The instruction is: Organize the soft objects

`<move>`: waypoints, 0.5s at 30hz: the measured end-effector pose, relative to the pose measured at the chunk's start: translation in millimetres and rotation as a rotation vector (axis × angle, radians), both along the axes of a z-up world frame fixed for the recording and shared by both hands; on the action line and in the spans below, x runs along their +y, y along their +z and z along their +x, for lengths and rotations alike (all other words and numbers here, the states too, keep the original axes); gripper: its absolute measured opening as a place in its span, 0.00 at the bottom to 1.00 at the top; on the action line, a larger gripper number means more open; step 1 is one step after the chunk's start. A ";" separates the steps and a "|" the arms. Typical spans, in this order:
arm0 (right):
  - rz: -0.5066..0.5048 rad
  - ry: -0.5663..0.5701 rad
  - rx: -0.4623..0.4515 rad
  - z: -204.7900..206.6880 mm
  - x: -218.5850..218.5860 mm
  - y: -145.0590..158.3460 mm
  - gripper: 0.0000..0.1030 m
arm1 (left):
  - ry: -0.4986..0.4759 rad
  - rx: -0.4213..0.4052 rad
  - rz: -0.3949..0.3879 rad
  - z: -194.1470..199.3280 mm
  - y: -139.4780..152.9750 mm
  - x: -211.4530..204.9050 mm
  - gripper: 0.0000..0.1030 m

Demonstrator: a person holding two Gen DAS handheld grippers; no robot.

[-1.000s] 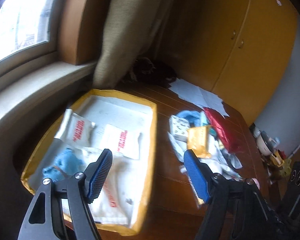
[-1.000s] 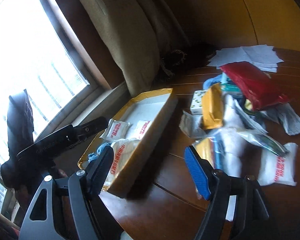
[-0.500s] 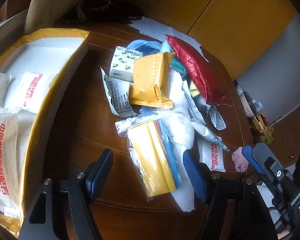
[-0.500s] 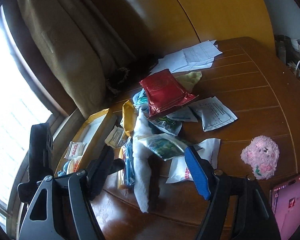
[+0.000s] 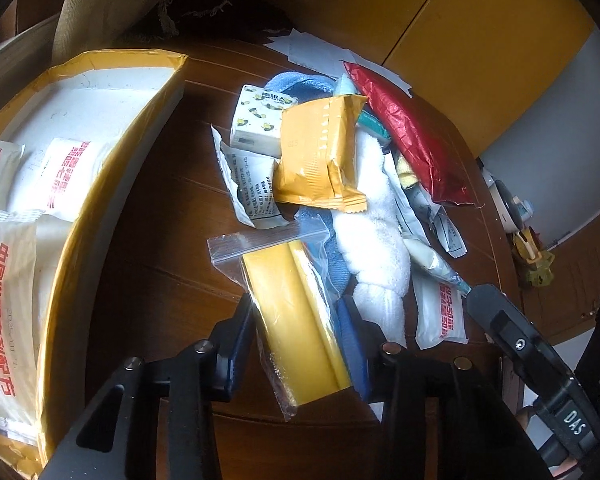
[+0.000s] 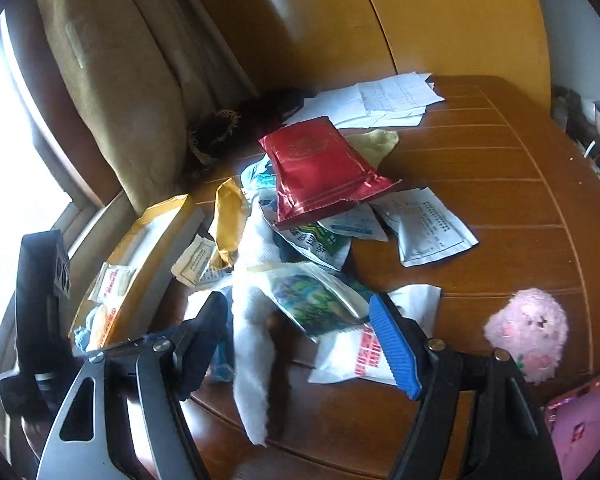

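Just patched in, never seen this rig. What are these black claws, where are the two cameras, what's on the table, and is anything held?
A person holds a two-finger gripper in each hand; each picture comes from a camera on one, looking along its fingers. On the table: packets, a white cloth, a red pouch, a pink plush, beside a yellow tray. The left gripper has just been closing on a zip bag of yellow rolls lying on the table. The right gripper is open and empty.
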State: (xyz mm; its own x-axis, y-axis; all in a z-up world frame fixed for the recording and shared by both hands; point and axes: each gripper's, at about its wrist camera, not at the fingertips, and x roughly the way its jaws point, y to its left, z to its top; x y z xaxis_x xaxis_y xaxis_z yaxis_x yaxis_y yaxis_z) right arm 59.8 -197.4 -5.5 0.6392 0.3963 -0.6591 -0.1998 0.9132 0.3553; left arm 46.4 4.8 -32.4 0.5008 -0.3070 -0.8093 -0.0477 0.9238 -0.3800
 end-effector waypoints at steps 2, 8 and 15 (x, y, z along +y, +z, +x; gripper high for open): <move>-0.066 -0.016 -0.002 -1.4 1.8 -4.4 0.71 | 0.000 0.002 0.000 -1.0 0.5 2.7 0.42; -0.176 -0.039 0.001 9.8 15.2 -8.6 0.54 | -0.003 0.005 -0.022 -6.4 2.0 6.2 0.39; -0.232 -0.008 -0.022 1.4 26.4 -6.0 0.15 | -0.006 -0.010 -0.030 -11.1 6.7 10.7 0.37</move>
State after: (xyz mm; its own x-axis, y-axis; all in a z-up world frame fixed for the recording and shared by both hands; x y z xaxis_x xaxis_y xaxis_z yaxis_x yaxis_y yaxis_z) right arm 61.2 -171.0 -11.5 0.6568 0.2309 -0.7178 -0.1981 0.9714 0.1312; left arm 35.3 15.5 -25.7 0.5063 -0.3340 -0.7950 -0.0380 0.9124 -0.4075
